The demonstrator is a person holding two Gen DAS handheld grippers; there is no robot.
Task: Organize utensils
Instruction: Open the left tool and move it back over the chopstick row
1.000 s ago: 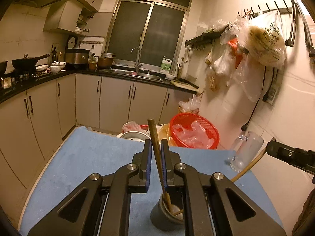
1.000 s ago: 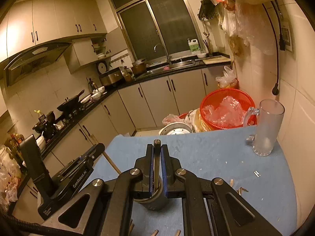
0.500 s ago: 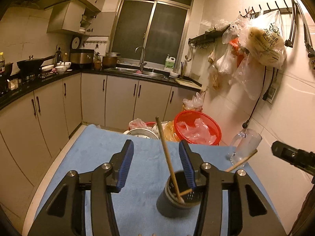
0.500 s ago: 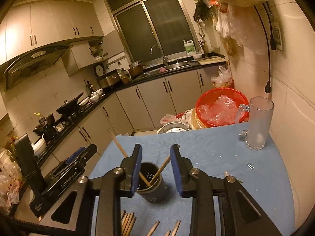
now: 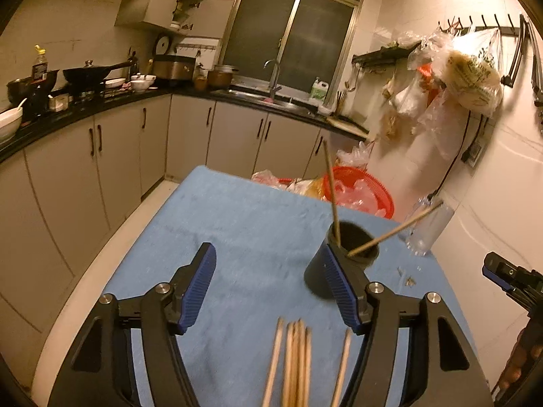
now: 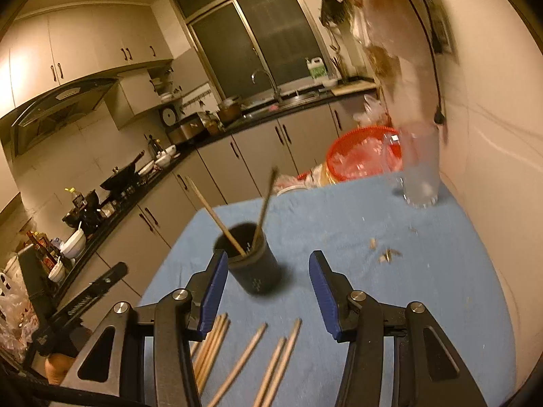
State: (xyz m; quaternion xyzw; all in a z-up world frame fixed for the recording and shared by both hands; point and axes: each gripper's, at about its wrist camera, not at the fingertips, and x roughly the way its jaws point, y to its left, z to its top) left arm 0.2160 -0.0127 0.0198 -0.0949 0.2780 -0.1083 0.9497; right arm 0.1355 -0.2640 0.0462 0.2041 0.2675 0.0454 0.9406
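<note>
Kitchen, night: both grippers spread wide, holding nothing, over a table w/ blue fuzzy cloth (image 5: 237, 224). Left gripper (image 5: 271, 288) has its right blue ribbed pad overlapping the near side of a dark cylindrical utensil holder (image 5: 339, 257); whether it touches can't be told. Right gripper (image 6: 268, 291) sits just behind the same holder (image 6: 253, 261), left pad near its base. Faint pale marking on the holder's front, unreadable. Two wooden chopsticks (image 6: 220, 217) stand in it, one leaning left, one more upright. Loose chopsticks (image 6: 237, 366) lie flat on the cloth close to the cameras, approx. parallel, blurred; in the left view a bunch (image 5: 297, 363) lies between the fingers. Small wood chips (image 6: 388, 256) dot the cloth at right. Clear glass mug (image 6: 419, 169) at the far right corner by the wall; red mesh basket (image 6: 363, 156) w/ plastic bags beyond the table edge. White jug w/ green label (image 6: 315, 68) by the sink, text too small to read.
</note>
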